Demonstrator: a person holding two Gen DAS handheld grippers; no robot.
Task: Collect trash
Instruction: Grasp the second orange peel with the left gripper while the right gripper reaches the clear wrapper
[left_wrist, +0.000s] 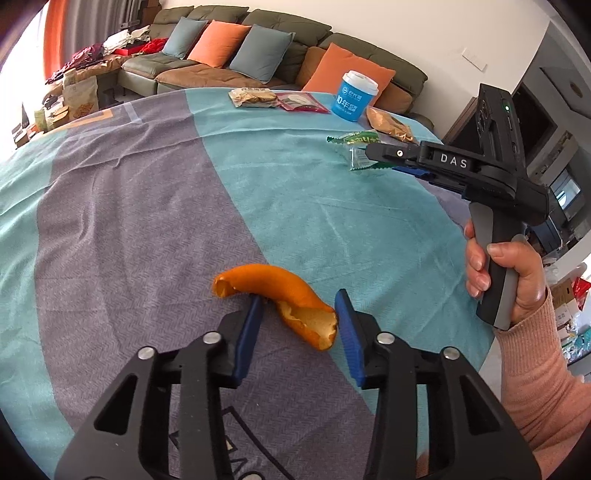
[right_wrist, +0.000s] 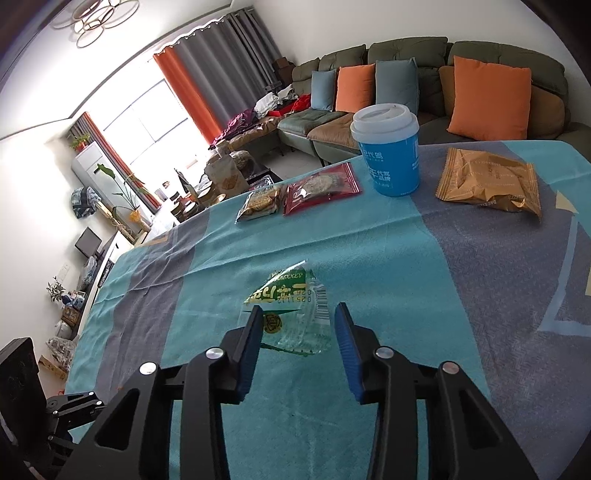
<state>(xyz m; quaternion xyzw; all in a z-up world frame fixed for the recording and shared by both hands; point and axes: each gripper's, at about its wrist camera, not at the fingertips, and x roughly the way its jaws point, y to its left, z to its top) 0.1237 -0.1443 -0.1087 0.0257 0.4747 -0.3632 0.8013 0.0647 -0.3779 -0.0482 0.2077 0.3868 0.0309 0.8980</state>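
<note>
- Blue-padded fingers (left_wrist: 255, 332) of the left gripper (left_wrist: 300, 314) stand wide apart, holding nothing; the orange peel (left_wrist: 284, 299) lies between them at lower centre of the left view, its curled end reaching past the left finger.
- Peel looks light, leathery and bendy; pinching its thick middle seems best.
- Right gripper (right_wrist: 299, 325) is likewise spread and empty, straddling a clear green wrapper (right_wrist: 291, 314) at lower centre: thin, crinkly, probably slippery.
- Farther up the bench (right_wrist: 369, 251) stands a blue cup (right_wrist: 391, 155).
</note>
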